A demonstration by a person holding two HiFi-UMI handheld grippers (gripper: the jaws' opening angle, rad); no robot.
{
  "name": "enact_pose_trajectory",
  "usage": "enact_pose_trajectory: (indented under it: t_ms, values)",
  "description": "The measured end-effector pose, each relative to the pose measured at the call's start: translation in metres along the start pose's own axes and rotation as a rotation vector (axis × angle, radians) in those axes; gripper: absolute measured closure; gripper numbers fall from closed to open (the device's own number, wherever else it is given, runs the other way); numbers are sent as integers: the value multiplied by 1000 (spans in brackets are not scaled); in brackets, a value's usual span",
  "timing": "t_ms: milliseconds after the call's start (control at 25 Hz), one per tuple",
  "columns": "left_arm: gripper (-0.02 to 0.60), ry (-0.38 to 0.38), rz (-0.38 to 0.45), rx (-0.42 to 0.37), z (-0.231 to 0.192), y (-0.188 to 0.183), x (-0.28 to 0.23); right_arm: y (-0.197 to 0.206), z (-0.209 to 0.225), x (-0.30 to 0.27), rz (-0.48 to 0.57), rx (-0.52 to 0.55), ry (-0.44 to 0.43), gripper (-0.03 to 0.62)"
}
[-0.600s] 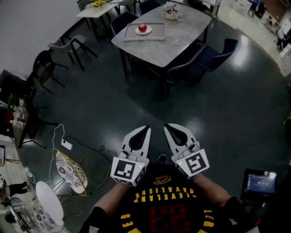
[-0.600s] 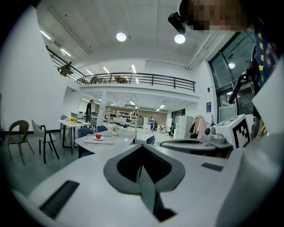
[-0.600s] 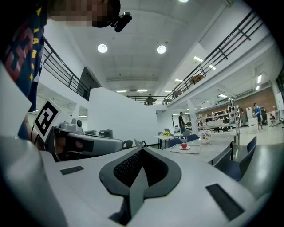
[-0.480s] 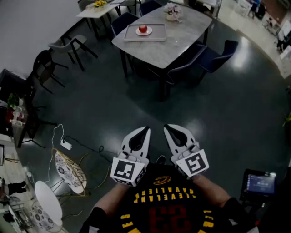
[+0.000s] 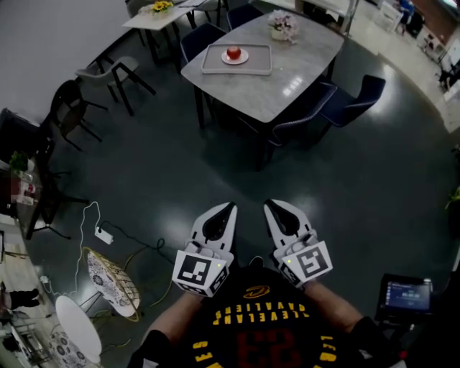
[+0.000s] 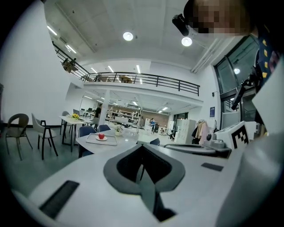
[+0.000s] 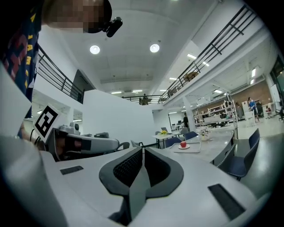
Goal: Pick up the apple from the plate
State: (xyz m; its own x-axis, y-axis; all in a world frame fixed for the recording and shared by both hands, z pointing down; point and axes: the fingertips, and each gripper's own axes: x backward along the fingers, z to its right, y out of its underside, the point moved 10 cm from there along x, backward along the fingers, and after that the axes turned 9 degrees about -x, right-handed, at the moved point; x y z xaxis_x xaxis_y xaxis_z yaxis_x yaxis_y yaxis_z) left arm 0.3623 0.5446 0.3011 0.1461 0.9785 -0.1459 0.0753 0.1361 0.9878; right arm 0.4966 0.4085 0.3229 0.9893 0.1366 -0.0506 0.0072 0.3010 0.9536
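Observation:
A red apple (image 5: 233, 52) sits on a small white plate (image 5: 243, 59), which rests on a grey tray (image 5: 261, 60) on a marble-topped table (image 5: 287, 72) far ahead across the floor. Both gripper views show the apple (image 6: 101, 136) (image 7: 183, 144) small and distant. My left gripper (image 5: 231, 207) and right gripper (image 5: 268, 205) are held side by side close to my chest, far from the table. Each has its jaws pressed together with nothing between them, as the left gripper (image 6: 142, 146) and right gripper (image 7: 143, 150) show in their own views.
Dark blue chairs (image 5: 352, 104) ring the table, and a flower vase (image 5: 282, 25) stands on it beyond the tray. A second table with yellow flowers (image 5: 157, 7) is behind. Grey chairs (image 5: 108, 72), a floor cable (image 5: 108, 230) and a patterned stool (image 5: 108, 277) lie left.
The table with the tray sits slightly lower and further right in the head view, so I have moved a little toward it. Both grippers keep the same shut pose.

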Motion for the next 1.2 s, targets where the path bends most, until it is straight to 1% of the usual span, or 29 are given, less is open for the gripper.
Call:
enact_pose_trajectory:
  t_ms: [120, 240, 360, 440, 600, 720, 880, 960, 1080, 1200]
  values:
    - [580, 19, -2, 20, -31, -1, -18, -4, 6, -32, -14, 8, 29, 588]
    - [580, 41, -2, 44, -66, -2, -36, -8, 10, -67, -62, 12, 78, 588]
    - [580, 69, -3, 58, -105, -6, -54, -12, 15, -104, -74, 20, 110, 588]
    - [580, 69, -20, 67, -134, -15, -67, -13, 20, -131, -75, 14, 123, 588]
    - [580, 95, -21, 69, -180, -19, -84, -21, 25, -180, -91, -27, 155, 588]
    - [580, 104, -31, 84, -204, -17, -96, -21, 30, -207, -105, -58, 161, 588]
    - [580, 118, -61, 150, -226, -14, -115, -17, 44, -232, -148, -110, 155, 588]
    - [580, 118, -78, 168, -237, -11, -129, -15, 59, -245, -156, -139, 157, 588]
    - [580, 98, -93, 171, -253, -12, -152, -20, 81, -266, -161, -146, 152, 588]
    - [580, 66, -99, 157, -268, -18, -180, -27, 108, -292, -164, -140, 135, 588]
